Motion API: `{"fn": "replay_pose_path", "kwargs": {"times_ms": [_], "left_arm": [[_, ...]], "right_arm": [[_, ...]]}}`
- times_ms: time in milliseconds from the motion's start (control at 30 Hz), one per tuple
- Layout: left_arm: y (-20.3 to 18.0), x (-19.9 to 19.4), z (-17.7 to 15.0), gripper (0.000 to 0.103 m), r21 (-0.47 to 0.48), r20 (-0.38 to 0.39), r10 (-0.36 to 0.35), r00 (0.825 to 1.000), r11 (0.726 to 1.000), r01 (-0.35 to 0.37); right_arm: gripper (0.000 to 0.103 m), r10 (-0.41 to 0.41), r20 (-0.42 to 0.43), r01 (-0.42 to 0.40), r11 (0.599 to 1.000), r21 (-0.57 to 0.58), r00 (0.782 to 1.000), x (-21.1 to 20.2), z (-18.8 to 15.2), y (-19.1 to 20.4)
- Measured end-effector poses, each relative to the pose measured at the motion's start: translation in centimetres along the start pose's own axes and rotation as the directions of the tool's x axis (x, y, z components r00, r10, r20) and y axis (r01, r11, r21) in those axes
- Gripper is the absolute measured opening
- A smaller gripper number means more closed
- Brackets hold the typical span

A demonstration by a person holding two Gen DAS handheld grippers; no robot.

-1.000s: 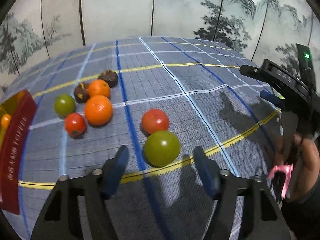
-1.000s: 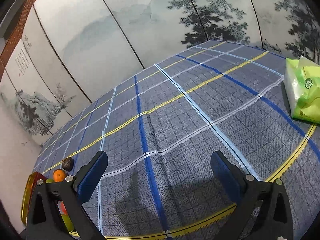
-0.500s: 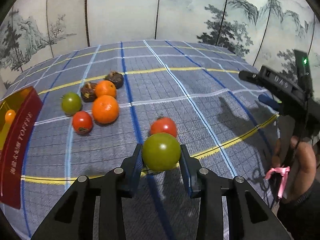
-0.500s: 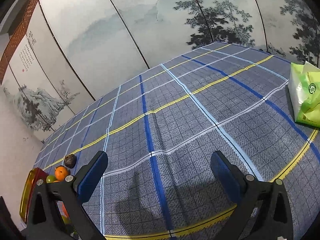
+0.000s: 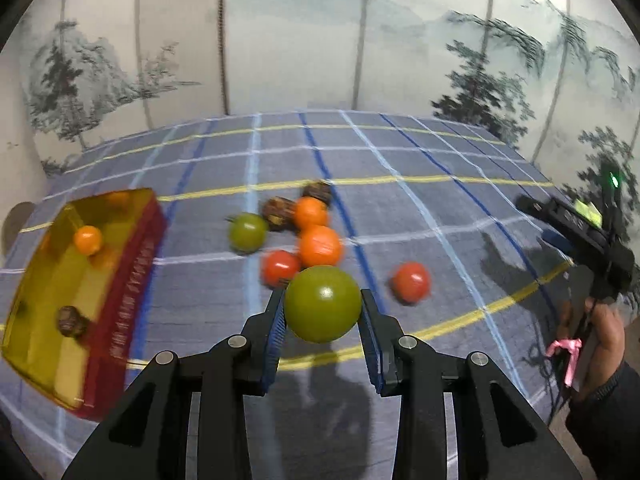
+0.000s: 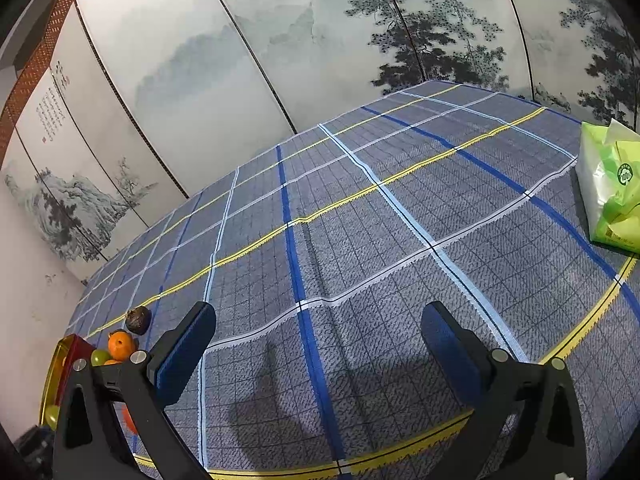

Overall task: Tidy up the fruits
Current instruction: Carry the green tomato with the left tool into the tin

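The left hand-held gripper (image 5: 322,307) is clamped on a round green tomato (image 5: 322,303), held above the plaid-clothed table (image 5: 400,208) right of the yellow-and-red box (image 5: 60,320). The right hand-held gripper (image 6: 316,354) gapes wide, empty.

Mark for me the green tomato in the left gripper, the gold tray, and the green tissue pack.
green tomato (image 5: 322,303), left wrist view, centre of its front face.
gold tray (image 5: 132,276), left wrist view, red side wall.
green tissue pack (image 6: 612,188), right wrist view, middle of the wrapper.
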State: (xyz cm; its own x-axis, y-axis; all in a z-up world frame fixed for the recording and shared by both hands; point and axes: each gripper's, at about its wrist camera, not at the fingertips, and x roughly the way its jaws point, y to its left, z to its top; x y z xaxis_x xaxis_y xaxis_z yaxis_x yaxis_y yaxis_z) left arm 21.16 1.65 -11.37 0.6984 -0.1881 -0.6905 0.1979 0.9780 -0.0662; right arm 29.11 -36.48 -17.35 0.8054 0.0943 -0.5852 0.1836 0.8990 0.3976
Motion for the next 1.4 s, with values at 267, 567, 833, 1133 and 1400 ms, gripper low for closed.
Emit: {"fn": "replay_pose_path", "kwargs": {"times_ms": [267,567,833,1133,1400], "left_arm": [[5.9,-2.2,2.8,0.036,-0.05,0.047,0.133,0.99,0.99,-0.131],[11.6,-2.5,3.1,0.036,-0.105,0.023,0.284,0.959,0.954,-0.28],[14.6,-2.4,1.6,0.036,-0.126,-0.017,0.343,0.939,0.931,-0.342],[17.5,-2.1,0.4,0.036,-0.166,-0.058,0.372,0.926,0.911,-0.376],[19.6,-3.3,-1.2,0.036,-0.2,-0.08,0.376,0.923,0.901,-0.384]], "right_arm": [[0.103,-0.001,-0.007,0.001,1.0,0.0,1.0,0.2,-0.1,-0.1],[0.103,0.0,-0.016,0.0,1.0,-0.001,1.0,0.4,-0.4,0.0],[0.103,-0.003,-0.022,0.003,1.0,-0.003,1.0,0.4,-0.5,0.1],[0.103,-0.001,-0.024,0.001,1.0,-0.002,1.0,0.4,-0.4,0.1],[0.103,-0.002,-0.027,0.002,1.0,-0.002,1.0,0.5,-0.6,0.0]]}}
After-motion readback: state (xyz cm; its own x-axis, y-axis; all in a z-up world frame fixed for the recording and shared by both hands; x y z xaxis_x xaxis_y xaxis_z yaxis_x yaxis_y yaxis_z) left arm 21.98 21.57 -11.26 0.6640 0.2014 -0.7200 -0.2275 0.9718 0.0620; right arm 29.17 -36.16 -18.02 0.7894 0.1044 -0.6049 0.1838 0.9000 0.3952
